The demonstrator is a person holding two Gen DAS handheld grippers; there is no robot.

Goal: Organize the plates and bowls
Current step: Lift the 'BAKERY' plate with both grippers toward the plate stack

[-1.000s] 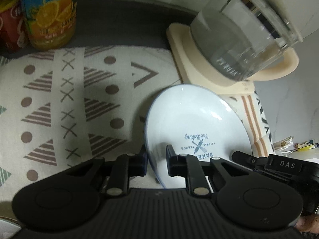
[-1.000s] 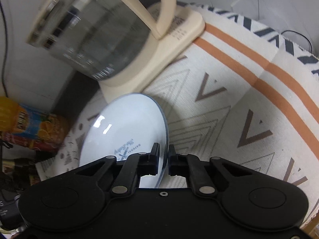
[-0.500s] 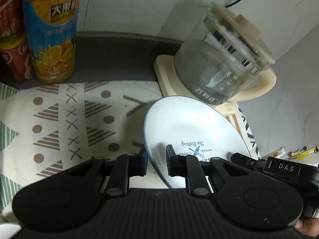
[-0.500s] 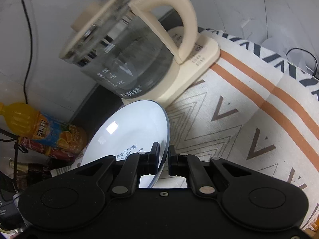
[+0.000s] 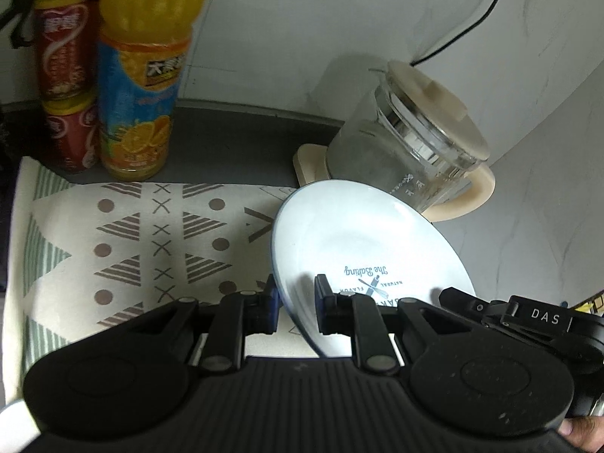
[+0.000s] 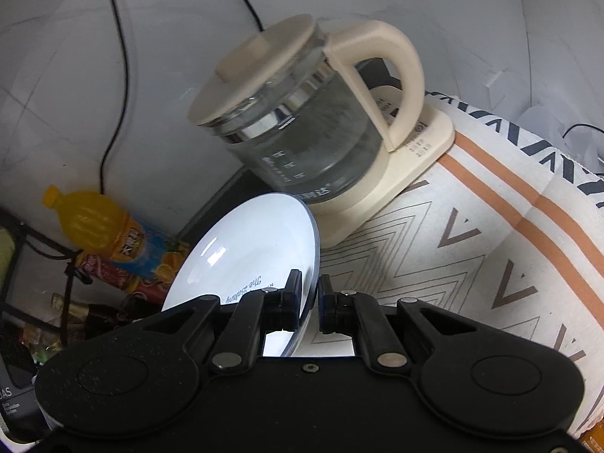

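Both claws are clamped on the same plate (image 5: pixel 362 249): left gripper (image 5: pixel 296 307) pinches the plate's near-left rim, right gripper (image 6: pixel 309 307) pinches the rim on the opposite side. Plate is held up off the cloth (image 5: pixel 151 249), tilted, face w/ printed logo turned toward the left cam, and its far edge sits just in front of the kettle (image 6: pixel 298 136) on its cream base.

What could go wrong, as I judge it:
- Far rim is v. close to the kettle glass in both views. A push fwd or more tilt could knock plate against kettle, maybe chip one or shove kettle off its base.
- Two thin edge grips on a glazed, slick rim. If the hands drift apart or twist differently, one pad could slide off, and the plate would swing or drop onto the cloth.
- Squeezing unevenly could lever the plate out of the other claw.
- Juice bottle (image 5: pixel 143 87) and red cans (image 5: pixel 66 87) stand at far left, well apart from the plate for now. A wide swing left could tip them.
- Can't see where other plates or bowls are, so set-down spot unknown.
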